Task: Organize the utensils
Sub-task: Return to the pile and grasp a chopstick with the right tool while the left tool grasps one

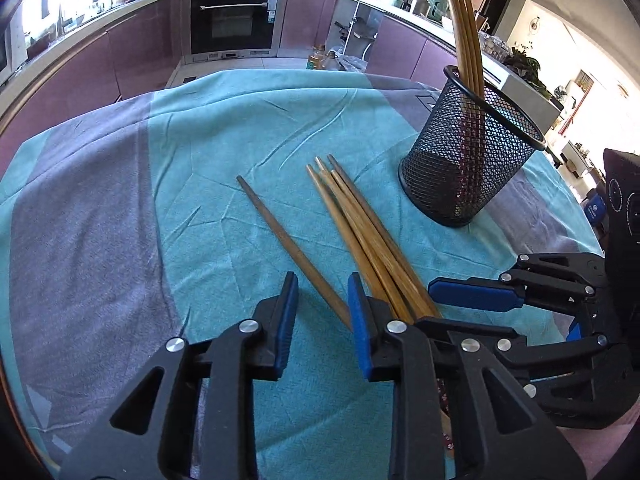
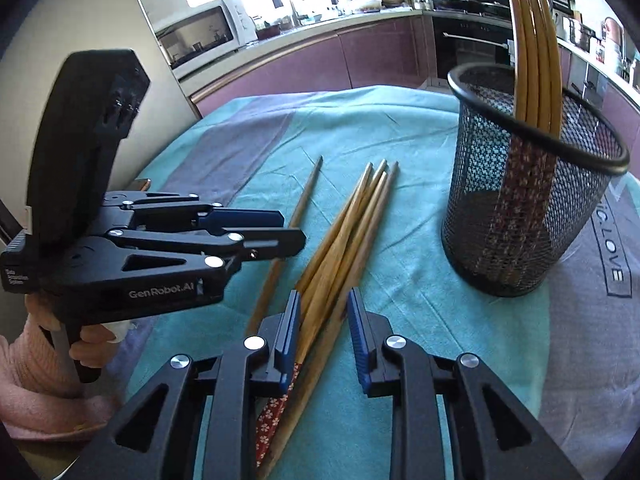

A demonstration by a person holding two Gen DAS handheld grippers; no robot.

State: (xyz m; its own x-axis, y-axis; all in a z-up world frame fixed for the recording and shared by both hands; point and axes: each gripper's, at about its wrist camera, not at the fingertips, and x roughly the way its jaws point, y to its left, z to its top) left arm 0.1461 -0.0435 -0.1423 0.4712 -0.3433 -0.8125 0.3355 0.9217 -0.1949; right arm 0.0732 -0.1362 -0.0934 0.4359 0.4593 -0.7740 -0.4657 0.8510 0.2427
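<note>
Left gripper (image 1: 322,322): jaws open, straddling 1 stray chopstick (image 1: 292,248) to lift it.
Right gripper (image 2: 324,334): jaws open around the bundle (image 2: 348,236).
Mesh cup (image 2: 532,184): held 4 chopsticks upright, sorted.

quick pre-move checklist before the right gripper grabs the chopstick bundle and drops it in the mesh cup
1. Right gripper open: ok.
2. Chopstick bundle between its jaws: ok, jaws on both sides.
3. Mesh cup upright: ok.
4. Room in the cup: ok, standing chopsticks lean to one side.
5. Left gripper out of the way: not ok, close beside the bundle.
6. Single chopstick apart from the bundle: ok.
</note>
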